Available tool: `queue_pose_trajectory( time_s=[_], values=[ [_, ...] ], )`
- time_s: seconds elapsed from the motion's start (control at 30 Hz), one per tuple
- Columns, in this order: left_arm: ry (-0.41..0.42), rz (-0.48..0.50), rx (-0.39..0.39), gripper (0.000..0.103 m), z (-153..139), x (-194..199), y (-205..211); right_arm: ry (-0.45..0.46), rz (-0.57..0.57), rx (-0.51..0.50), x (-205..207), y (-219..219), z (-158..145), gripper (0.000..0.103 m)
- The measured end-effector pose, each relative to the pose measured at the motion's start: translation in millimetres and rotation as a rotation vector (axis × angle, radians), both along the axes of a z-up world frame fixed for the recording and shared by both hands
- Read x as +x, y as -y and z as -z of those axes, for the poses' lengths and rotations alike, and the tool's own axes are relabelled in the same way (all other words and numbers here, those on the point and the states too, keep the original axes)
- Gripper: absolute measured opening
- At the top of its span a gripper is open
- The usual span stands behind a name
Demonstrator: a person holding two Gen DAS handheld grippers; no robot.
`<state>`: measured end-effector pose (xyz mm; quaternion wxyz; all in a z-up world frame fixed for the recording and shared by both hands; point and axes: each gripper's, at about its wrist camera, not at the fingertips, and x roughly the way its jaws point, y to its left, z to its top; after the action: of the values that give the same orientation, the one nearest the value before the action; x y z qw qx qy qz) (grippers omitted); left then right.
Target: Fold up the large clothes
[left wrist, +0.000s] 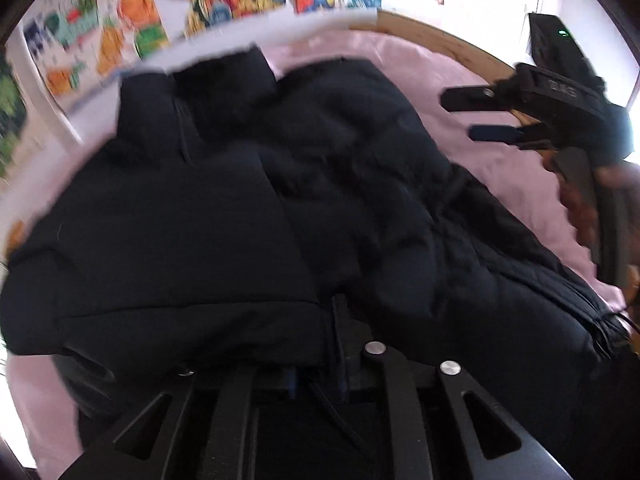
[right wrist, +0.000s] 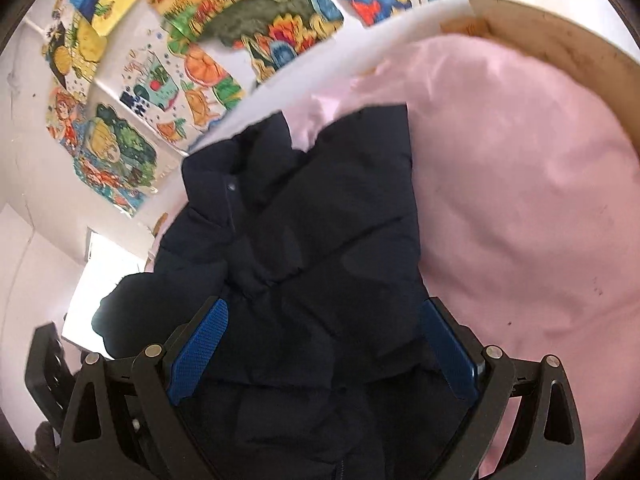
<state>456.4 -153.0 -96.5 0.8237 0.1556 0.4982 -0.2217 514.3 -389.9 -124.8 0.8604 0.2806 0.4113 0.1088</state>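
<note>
The dark puffer jacket (right wrist: 304,248) lies on the pink bed sheet (right wrist: 520,184), mid-fold. The right claw (right wrist: 324,352) stands wide; the left claw (left wrist: 316,344) (nearly together) pinches its hem; smoothing comes next.

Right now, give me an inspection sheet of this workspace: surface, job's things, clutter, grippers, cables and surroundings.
Surface: pink sheet with a wooden edge behind it.
Job's things: dark puffy jacket lying on the sheet, collar toward the wall, partly folded over itself.
Clutter: nothing seen.
Grippers: left gripper low over the jacket's near edge, jaws nearly together, blurred; right gripper open, blue pads either side of the jacket, not pressing; a hand holds it.
Cables: nothing seen for sure.
Surroundings: white wall with colourful drawings; bright window.
</note>
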Motion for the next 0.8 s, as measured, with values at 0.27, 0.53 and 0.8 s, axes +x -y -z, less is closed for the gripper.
queue_pose_trajectory(
  time_s=[0.27, 0.53, 0.8],
  values=[
    [-0.073, 0.038, -0.145, 0.084, -26.1, -37.7, -40.4, -0.013, -0.087, -0.044, 11.1, -35.0, 5.7, 0.095],
    [0.056, -0.123, -0.177, 0.087, -81.4, -66.8, -107.2, 0.122, -0.293, -0.222, -3.7, -108.0, -31.0, 0.095],
    [0.219, -0.635, -0.151, 0.093, -94.7, -49.7, -195.2, 0.379, -0.516, -0.553, -53.8, -197.2, -53.5, 0.095]
  ],
)
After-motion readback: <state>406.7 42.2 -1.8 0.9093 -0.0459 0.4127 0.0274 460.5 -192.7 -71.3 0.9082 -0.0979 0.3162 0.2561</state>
